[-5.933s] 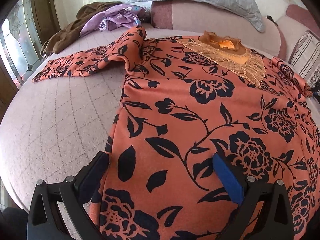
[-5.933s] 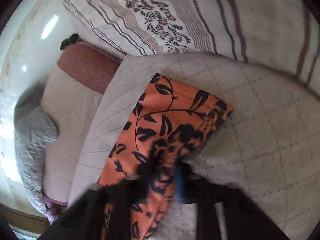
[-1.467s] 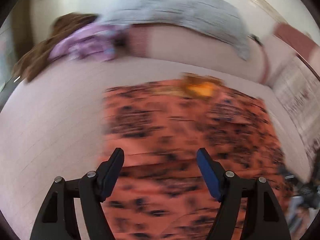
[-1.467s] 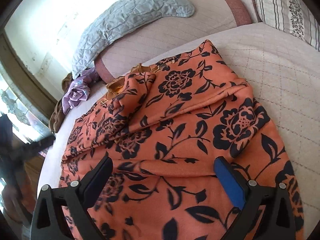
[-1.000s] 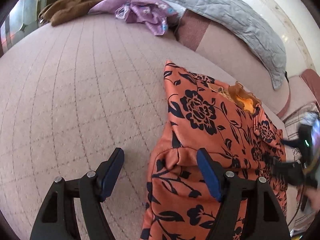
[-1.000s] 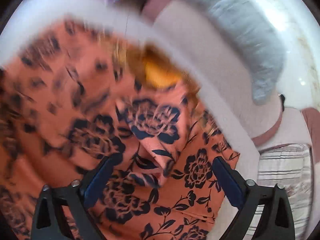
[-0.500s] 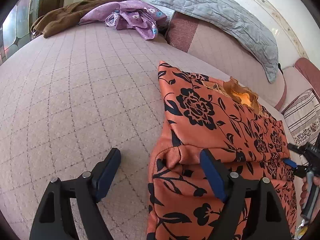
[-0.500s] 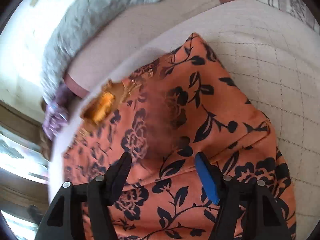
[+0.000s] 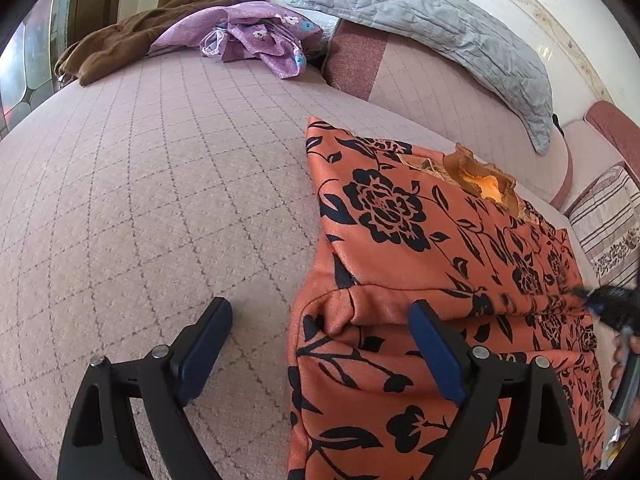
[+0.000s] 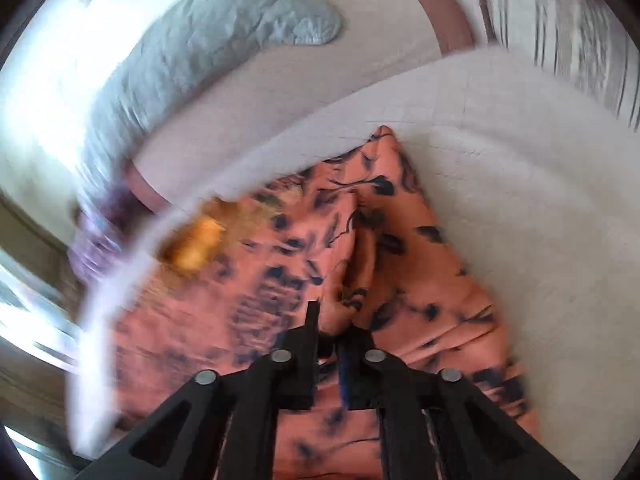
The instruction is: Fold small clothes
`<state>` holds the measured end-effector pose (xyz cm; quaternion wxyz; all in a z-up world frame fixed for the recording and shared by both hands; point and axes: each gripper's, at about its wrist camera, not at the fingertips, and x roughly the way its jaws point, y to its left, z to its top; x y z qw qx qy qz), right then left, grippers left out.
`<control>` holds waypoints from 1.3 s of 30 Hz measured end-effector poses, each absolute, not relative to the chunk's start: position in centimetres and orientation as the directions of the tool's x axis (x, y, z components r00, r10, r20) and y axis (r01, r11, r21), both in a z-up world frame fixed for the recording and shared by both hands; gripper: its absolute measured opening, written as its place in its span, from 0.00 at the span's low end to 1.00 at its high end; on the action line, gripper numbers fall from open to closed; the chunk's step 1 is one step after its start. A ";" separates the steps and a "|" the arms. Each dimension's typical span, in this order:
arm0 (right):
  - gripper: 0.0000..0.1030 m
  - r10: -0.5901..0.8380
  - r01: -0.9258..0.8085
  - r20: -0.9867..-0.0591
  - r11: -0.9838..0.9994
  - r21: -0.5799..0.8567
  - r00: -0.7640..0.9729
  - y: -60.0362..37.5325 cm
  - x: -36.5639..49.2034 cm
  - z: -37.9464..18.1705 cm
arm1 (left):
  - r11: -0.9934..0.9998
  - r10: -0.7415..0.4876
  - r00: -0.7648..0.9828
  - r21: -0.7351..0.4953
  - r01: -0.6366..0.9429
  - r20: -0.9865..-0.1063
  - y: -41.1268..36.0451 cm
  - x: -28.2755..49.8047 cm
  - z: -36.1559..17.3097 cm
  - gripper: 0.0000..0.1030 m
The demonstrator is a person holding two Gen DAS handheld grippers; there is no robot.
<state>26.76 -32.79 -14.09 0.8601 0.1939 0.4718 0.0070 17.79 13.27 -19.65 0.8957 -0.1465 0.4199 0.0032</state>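
closing right claw [image 10: 334, 332] pinching orange garment [image 10: 400, 280], left view showing purple cloth [image 9: 256, 40]

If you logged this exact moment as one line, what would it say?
left tool: opening, over garment's folded corner, nothing gripped | right tool: closing on orange floral garment fold | bed: garment partly folded

One orange floral garment [image 9: 420, 264], one purple cloth [image 9: 256, 36], one brown cloth [image 9: 132, 36], two pillows [image 9: 432, 20]
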 end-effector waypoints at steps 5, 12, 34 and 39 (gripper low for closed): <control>0.55 0.203 0.231 -0.821 0.899 0.372 0.533 -34.7 25.3 -14.8 | 0.947 -0.141 0.653 -0.293 -0.130 -0.744 13.7 17.6 -19.4 0.88; 0.70 0.337 0.145 -0.765 0.863 0.484 0.548 -36.1 15.8 -14.1 | 0.919 -0.192 0.621 -0.362 -0.159 -0.760 14.2 12.5 -16.3 0.88; 0.55 0.433 0.180 -0.811 0.829 0.529 0.393 -41.6 3.0 -16.3 | 0.957 -0.173 0.417 -0.252 -0.142 -0.892 10.0 -2.1 -17.8 0.81; 0.46 0.445 0.215 -0.804 0.806 0.552 0.395 -42.4 1.1 -16.7 | 0.961 -0.166 0.422 -0.242 -0.134 -0.891 9.2 -3.1 -18.1 0.81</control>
